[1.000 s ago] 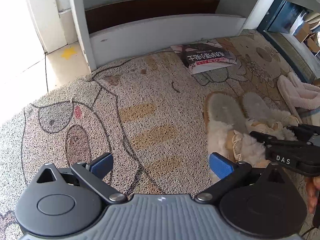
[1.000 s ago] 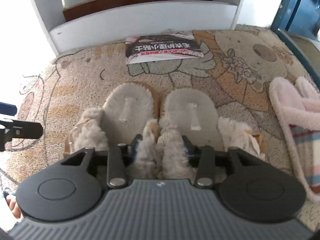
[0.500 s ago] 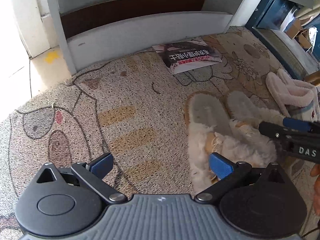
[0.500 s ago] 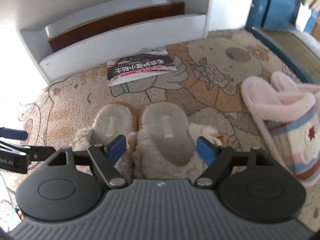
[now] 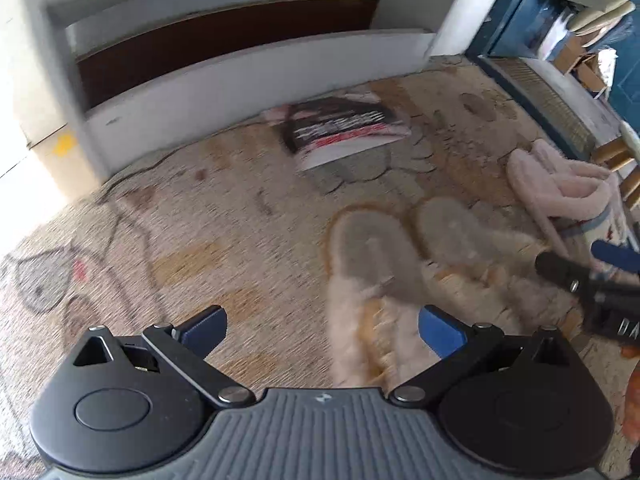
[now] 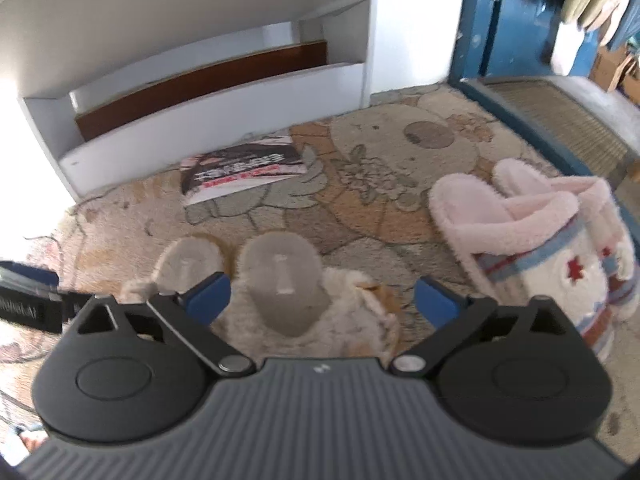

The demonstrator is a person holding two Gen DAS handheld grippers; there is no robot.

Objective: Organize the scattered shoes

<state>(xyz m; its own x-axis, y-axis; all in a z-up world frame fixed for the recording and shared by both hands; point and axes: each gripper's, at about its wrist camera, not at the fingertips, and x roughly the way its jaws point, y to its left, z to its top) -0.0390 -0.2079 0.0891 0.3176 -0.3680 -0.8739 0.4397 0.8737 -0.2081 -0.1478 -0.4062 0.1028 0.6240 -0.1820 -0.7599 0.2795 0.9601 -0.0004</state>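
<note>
Having just opened, right gripper [image 6: 322, 300] released fluffy slippers [image 6: 280, 280].

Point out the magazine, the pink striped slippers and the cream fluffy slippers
magazine [image 6: 240, 172], right wrist view, middle of its cover
pink striped slippers [image 6: 532, 240], right wrist view, near slipper's upper
cream fluffy slippers [image 6: 280, 280], right wrist view, right slipper's insole

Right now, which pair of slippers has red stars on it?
The pink slippers by the blue door frame: striped band, red stars. The cream furry slippers are plain.

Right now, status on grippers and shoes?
Right gripper just opened, empty. Left gripper open, empty. Cream slippers paired on rug. Pink slippers alongside; nothing blocking.
</note>
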